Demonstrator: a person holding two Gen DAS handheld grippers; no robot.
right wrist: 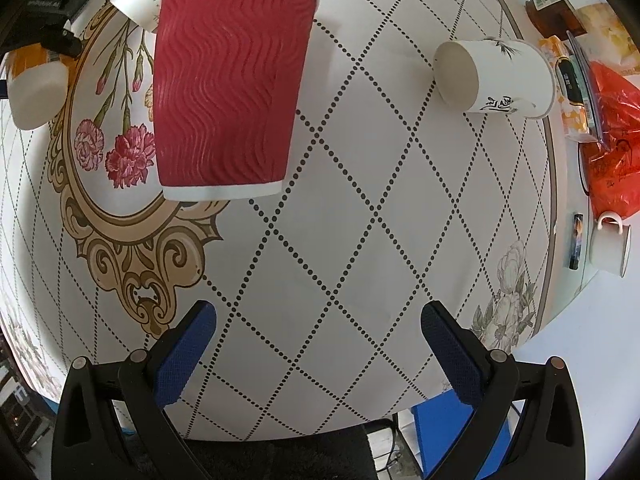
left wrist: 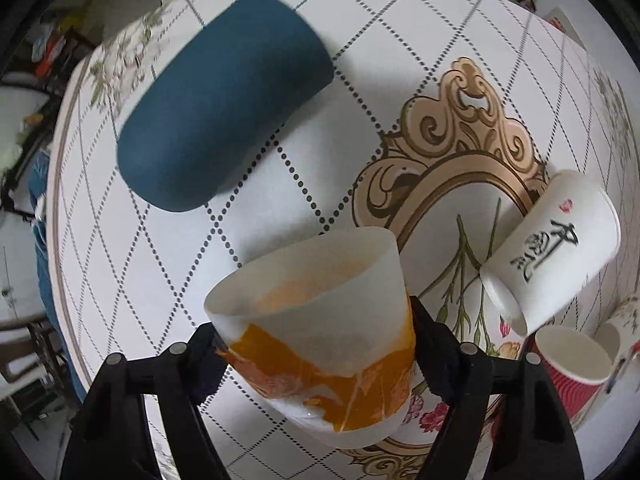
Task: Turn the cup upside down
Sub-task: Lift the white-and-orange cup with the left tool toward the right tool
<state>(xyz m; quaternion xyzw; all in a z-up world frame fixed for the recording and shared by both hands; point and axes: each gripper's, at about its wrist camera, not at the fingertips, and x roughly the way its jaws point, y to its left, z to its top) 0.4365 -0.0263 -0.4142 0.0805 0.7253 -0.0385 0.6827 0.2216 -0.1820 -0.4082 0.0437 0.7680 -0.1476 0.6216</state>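
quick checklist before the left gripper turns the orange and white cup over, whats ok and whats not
1. Grip: left gripper is shut on the orange and white cup, fingers on both sides. Ok.
2. Cup lifted off the table: looks raised in the right wrist view, contact hidden. Cannot tell.
3. Cup empty: the inside shows no liquid. Ok.
4. Room to set down: the blue cup lies ahead, the white lettered cup and the red ribbed cup are close on the right. Not ok on that side.
5. Right gripper out of the way: open, holding nothing. Ok.
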